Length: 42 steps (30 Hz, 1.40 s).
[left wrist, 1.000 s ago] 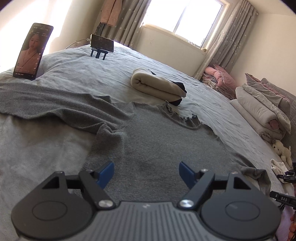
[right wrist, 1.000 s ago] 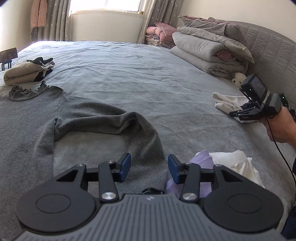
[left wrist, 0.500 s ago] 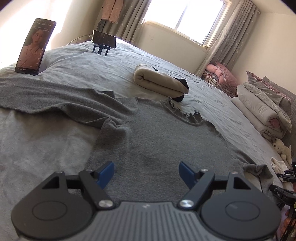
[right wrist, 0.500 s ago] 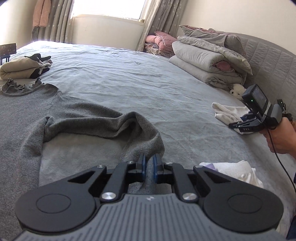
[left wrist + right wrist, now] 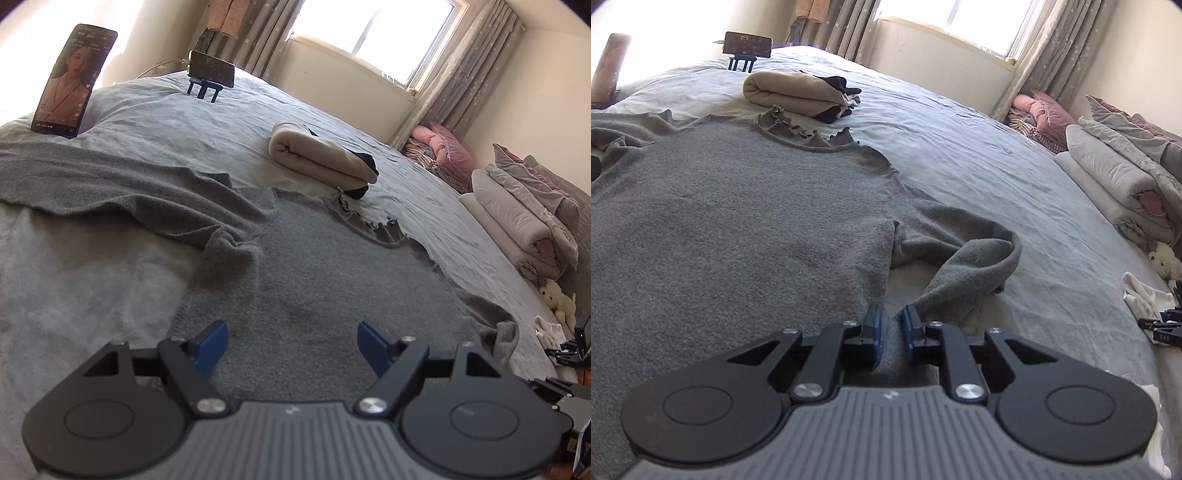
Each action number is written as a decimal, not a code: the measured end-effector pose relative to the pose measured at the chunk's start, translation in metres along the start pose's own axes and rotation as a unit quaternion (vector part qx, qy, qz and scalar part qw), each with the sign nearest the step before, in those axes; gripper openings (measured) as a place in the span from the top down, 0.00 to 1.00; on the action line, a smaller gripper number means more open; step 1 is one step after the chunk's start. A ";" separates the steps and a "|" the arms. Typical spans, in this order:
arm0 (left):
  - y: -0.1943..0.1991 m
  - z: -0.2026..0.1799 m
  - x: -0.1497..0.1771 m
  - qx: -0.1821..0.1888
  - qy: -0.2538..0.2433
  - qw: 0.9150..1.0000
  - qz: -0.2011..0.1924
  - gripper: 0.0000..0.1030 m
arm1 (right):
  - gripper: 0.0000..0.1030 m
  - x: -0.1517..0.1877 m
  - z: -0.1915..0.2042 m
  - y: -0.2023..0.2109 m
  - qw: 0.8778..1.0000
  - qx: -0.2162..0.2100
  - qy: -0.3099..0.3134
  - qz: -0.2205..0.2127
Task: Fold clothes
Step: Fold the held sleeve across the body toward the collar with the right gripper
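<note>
Grey bed (image 5: 960, 155) is carrying a spread sweater (image 5: 738, 206); right claw (image 5: 892, 325) is loosening around its sleeve (image 5: 964, 266), apparently mid-fold; left claw (image 5: 291, 341) is hovering open.

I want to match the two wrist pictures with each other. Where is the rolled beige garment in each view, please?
Left wrist view: the rolled beige garment lies upper centre, on the bed beyond the grey sweater's frilled collar.
Right wrist view: the same roll lies upper left, again just beyond the collar.
Shared landmark: the phone on a blue stand, behind the roll in both views.
</note>
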<state>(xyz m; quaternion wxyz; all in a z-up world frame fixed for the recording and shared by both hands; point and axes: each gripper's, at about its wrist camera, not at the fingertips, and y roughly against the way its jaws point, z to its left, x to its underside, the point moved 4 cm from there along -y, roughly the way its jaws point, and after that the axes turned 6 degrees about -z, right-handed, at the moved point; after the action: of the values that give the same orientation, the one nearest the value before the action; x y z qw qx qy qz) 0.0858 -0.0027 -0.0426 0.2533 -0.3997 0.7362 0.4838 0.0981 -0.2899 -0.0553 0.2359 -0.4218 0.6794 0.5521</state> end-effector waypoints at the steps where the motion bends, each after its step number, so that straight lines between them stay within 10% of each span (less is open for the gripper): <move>1: 0.000 0.001 0.000 0.000 0.000 1.000 0.001 0.24 | 0.76 -0.004 -0.005 0.005 1.000 -0.009 -0.027 0.000; 4: -0.001 0.004 -0.001 -0.003 0.003 1.000 0.003 0.24 | 0.58 -0.013 -0.026 0.022 0.994 -0.027 -0.100 -0.020; 11: 0.000 0.004 -0.002 -0.001 0.007 1.000 0.005 0.24 | 0.58 -0.008 -0.074 0.038 0.969 0.013 -0.243 -0.044; 23: -0.002 0.002 0.000 -0.003 0.002 1.000 0.010 0.24 | 0.86 0.011 -0.073 0.006 0.944 -0.041 -0.326 0.005; 42: -0.003 0.002 0.002 -0.002 0.003 1.000 0.018 0.24 | 0.99 0.010 -0.055 -0.003 0.964 -0.026 -0.262 0.034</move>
<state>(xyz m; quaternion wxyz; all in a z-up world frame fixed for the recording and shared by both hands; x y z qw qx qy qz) 0.0872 -0.0024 -0.0467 0.2413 -0.3883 0.7435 0.4881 0.1034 -0.3453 -0.0497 0.3758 -0.2452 0.5931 0.6685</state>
